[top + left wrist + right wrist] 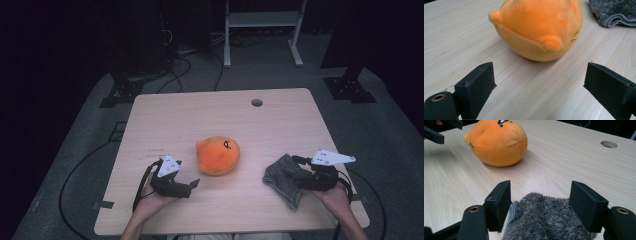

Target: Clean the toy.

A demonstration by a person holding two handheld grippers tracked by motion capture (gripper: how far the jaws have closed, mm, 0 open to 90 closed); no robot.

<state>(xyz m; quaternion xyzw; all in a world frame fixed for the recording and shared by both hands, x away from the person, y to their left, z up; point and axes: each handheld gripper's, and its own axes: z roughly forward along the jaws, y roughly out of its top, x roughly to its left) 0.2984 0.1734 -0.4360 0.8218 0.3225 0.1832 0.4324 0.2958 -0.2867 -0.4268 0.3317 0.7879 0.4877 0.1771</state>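
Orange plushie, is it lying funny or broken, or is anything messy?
Nothing looks broken or spilled. The orange plushie lies tipped, its face toward the ceiling. The grey cloth is crumpled, not flat, between the right tool's open jaws.

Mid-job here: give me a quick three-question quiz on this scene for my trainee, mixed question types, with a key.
1. True or false: the left gripper has its jaws shut on the orange plush toy.
2. Multiple choice: what lies between the jaws of the right gripper? A) the plush toy B) the grey fuzzy cloth C) nothing
3. Fill in: the round hole in the wooden table sits near its ____ edge, away from the person.

Key
1. False: the jaws stand apart with bare table between them, the toy just ahead.
2. B, though the jaws are not closed on it.
3. far
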